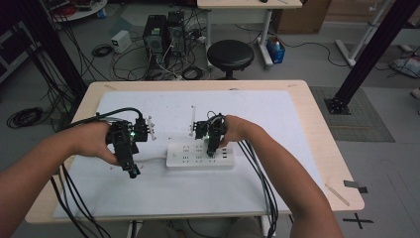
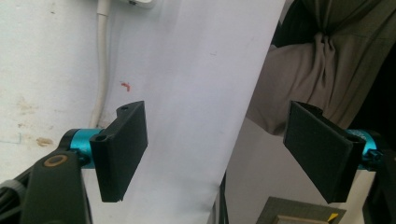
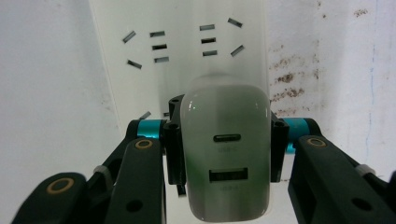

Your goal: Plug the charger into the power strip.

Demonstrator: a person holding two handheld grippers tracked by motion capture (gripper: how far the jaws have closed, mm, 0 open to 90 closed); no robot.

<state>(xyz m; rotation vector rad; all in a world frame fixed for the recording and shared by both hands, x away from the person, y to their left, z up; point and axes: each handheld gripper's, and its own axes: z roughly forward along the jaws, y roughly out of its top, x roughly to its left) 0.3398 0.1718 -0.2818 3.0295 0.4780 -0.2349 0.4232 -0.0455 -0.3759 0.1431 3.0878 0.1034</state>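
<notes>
Right gripper [image 3: 224, 140] fingers clamp white charger [image 3: 226, 154] by its sides, directly above power strip [image 1: 199, 154] on counter [image 1: 307, 148]; left gripper [image 2: 224, 154] fingers spread wide, empty, left of power strip

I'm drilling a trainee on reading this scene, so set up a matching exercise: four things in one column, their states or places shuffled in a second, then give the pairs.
Things:
1. white USB charger block
2. white rectangular power strip
3. left gripper
4. round black stool

States or places:
A. open, nothing between its jaws
B. on the floor beyond the table's far edge
C. clamped between the right gripper's jaws
D. lying flat on the white table cover

Pairs: 1-C, 2-D, 3-A, 4-B
</notes>
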